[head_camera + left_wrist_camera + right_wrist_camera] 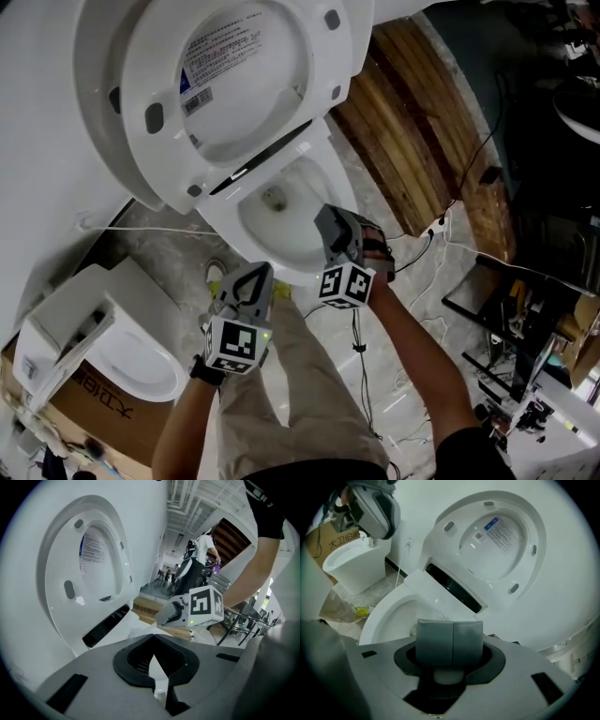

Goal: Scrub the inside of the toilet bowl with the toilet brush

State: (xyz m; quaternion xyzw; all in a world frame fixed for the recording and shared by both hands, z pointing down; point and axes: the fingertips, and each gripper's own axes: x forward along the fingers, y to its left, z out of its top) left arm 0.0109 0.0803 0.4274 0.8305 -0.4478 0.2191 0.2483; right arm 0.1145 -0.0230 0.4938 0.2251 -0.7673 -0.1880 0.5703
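Grey left hand-held gripper (pixel 254 277) and right hand-held gripper (pixel 327 218) bear black-and-white marker cubes (pixel 232 344); khaki trousers (pixel 305 394) are worn.

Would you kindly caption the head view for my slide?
No brush yet: left gripper and right gripper, both shut, by the open bowl, lid raised.

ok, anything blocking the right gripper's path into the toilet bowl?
Nothing visible. The seat and lid are raised, and the bowl lies open just beyond the right gripper, whose jaws are shut on nothing. No brush is in view.
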